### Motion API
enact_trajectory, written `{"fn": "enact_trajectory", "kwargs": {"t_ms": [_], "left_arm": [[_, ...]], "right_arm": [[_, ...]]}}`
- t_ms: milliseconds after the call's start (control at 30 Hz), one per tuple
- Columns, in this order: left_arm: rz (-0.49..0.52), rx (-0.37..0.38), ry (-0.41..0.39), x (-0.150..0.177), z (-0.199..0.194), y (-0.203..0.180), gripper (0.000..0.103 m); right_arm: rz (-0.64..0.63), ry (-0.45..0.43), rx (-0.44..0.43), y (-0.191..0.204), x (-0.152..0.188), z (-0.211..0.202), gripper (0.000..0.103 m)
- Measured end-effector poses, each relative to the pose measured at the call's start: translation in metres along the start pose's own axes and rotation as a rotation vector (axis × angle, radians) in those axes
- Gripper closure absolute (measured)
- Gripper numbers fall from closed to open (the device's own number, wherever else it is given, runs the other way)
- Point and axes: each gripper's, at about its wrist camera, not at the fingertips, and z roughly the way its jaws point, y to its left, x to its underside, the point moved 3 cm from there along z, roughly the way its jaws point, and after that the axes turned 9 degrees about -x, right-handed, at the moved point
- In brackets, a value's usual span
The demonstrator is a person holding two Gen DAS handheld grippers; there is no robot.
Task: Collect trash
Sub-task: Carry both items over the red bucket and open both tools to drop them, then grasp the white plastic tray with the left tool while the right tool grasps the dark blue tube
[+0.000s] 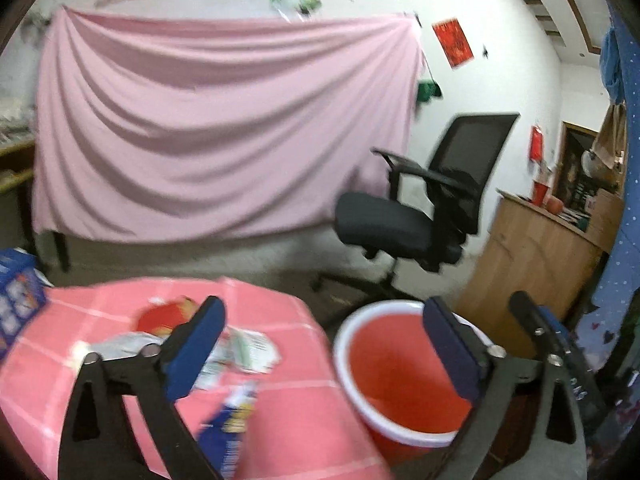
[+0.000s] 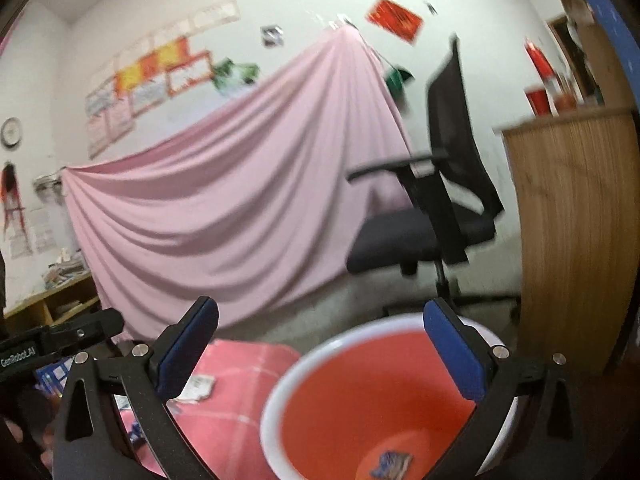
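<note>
A red bucket with a white rim [image 1: 400,376] stands on the floor beside a table with a pink checked cloth [image 1: 304,412]. On the cloth lie a white crumpled wrapper [image 1: 244,354], a red wrapper [image 1: 160,318] and a blue wrapper [image 1: 232,432]. My left gripper [image 1: 320,344] is open and empty above the table edge and bucket. My right gripper [image 2: 320,344] is open and empty above the bucket [image 2: 360,408]; a blue wrapper [image 2: 390,462] lies on the bucket's bottom. A white wrapper [image 2: 198,386] shows on the cloth [image 2: 240,420].
A black office chair [image 1: 420,208] stands behind the bucket. A wooden cabinet [image 1: 536,256] is to the right with a red cup [image 1: 540,192] on it. A pink sheet [image 1: 224,128] hangs at the back. A blue box [image 1: 18,300] sits at the table's left.
</note>
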Motion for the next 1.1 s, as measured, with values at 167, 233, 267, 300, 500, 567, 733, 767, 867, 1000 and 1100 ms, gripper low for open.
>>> {"fn": "enact_trajectory", "kwargs": {"t_ms": [167, 233, 267, 300, 500, 567, 733, 767, 867, 1000, 1100], "left_arm": [[0.021, -0.090, -0.111, 0.007, -0.046, 0.036, 0.003], [0.022, -0.118, -0.144, 0.013, -0.060, 0.047, 0.002], [0.019, -0.133, -0.156, 0.015, -0.067, 0.053, 0.002], [0.012, -0.151, -0.163, 0.018, -0.073, 0.058, 0.002], [-0.032, -0.225, -0.180, 0.033, -0.098, 0.094, 0.002], [-0.047, -0.245, -0.177, 0.039, -0.104, 0.105, 0.002], [-0.059, -0.301, -0.155, 0.053, -0.115, 0.134, 0.002], [-0.062, -0.313, -0.146, 0.057, -0.115, 0.140, 0.002], [-0.079, -0.339, -0.126, 0.063, -0.115, 0.153, 0.002], [-0.087, -0.371, -0.102, 0.072, -0.113, 0.168, 0.002], [-0.080, -0.395, -0.072, 0.077, -0.105, 0.179, 0.002]], "right_arm": [[-0.053, -0.062, -0.062, 0.036, -0.003, -0.015, 0.000], [-0.074, -0.092, -0.094, 0.049, -0.006, -0.019, 0.000], [-0.081, -0.101, -0.108, 0.054, -0.007, -0.020, 0.000], [-0.088, -0.105, -0.126, 0.059, -0.007, -0.021, 0.000], [-0.133, -0.111, -0.201, 0.089, -0.003, -0.023, 0.000], [-0.158, -0.102, -0.220, 0.098, 0.001, -0.022, 0.000], [-0.196, -0.014, -0.250, 0.120, 0.015, -0.007, 0.000], [-0.201, 0.009, -0.253, 0.124, 0.019, -0.004, 0.000], [-0.216, 0.116, -0.262, 0.135, 0.031, 0.011, 0.000], [-0.235, 0.328, -0.261, 0.145, 0.054, 0.039, 0.000], [-0.207, 0.448, -0.294, 0.148, 0.069, 0.054, 0.000]]}}
